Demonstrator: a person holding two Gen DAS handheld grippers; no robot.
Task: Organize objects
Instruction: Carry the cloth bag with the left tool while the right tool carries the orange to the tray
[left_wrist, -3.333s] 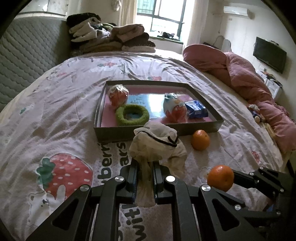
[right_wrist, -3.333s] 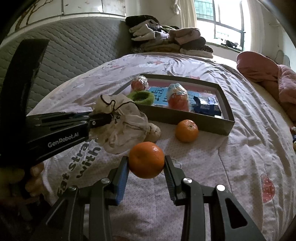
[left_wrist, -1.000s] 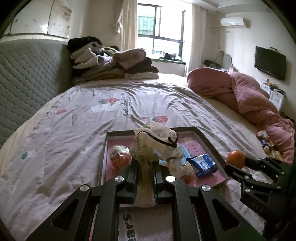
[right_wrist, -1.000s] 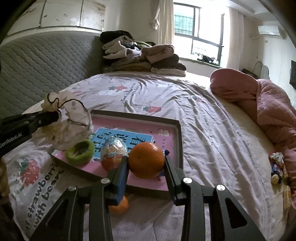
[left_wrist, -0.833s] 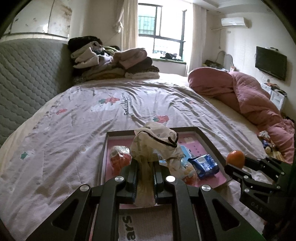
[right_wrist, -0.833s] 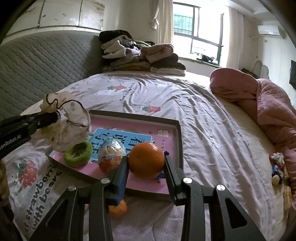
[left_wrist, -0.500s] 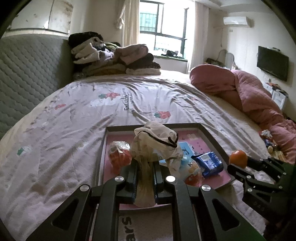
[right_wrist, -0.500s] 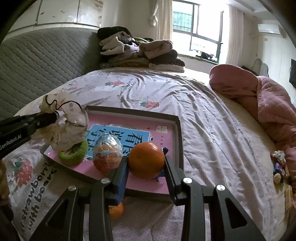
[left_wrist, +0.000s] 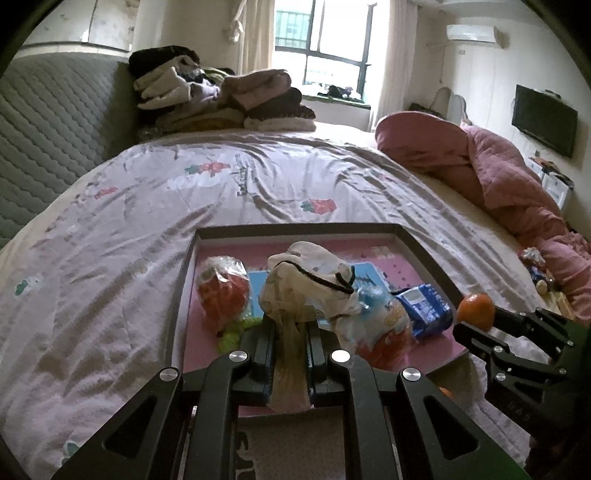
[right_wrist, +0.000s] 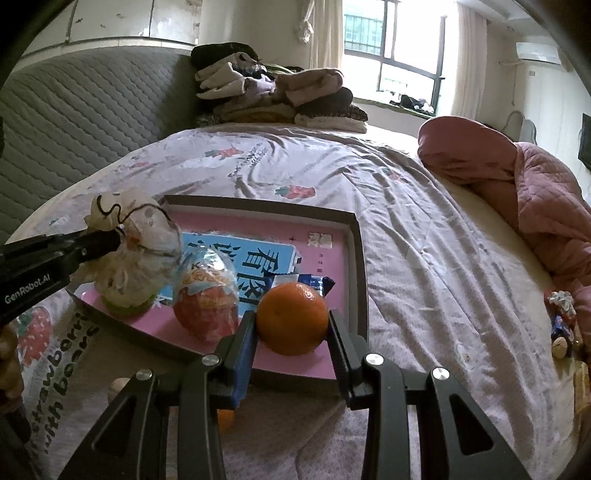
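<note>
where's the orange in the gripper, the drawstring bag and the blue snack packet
orange (right_wrist: 292, 317), right wrist view, front face.
drawstring bag (left_wrist: 310, 273), left wrist view, bunched top.
blue snack packet (left_wrist: 424, 308), left wrist view, wrapper middle.

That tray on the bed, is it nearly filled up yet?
Partly. The tray already holds two wrapped eggs, a green ring and a blue packet. The left gripper holds a cloth pouch and the right gripper an orange above it. Another orange waits outside.

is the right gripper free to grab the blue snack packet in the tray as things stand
Probably not. The right gripper is shut on an orange, so its fingers are full, though the blue snack packet lies uncovered in the tray just beyond it.
</note>
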